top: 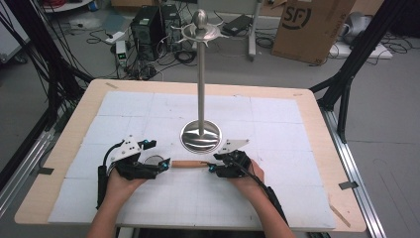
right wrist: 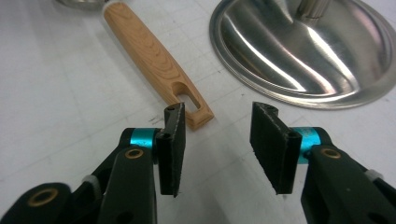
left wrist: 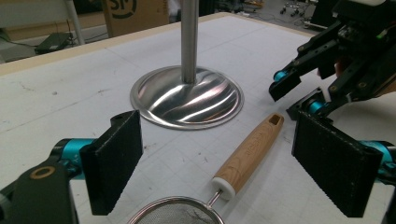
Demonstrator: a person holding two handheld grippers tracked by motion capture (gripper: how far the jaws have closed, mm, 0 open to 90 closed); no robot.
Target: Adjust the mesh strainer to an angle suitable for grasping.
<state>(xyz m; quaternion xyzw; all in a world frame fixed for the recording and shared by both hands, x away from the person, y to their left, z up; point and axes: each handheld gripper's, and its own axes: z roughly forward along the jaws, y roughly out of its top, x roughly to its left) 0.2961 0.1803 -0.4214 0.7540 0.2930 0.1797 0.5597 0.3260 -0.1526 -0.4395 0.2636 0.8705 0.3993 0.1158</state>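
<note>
In the lower middle of the high view, a small strainer with a wooden handle lay flat on the tabletop, just in front of the shiny stand. The left tongs sat at the mesh end and the right tongs at the handle's tip.

In the left gripper view, the left tongs were spread wide with the handle lying loose between the pads, nothing pinched. The sieve bowl peeked in at the bottom edge.

In the right gripper view, the right tongs stood apart too, the slotted handle end just ahead of the left-hand pad and not gripped.

My read: this was the pick-up step, probably for hanging the strainer on the stand. The next move needs one set of tongs closing on the handle before any lifting.
</note>
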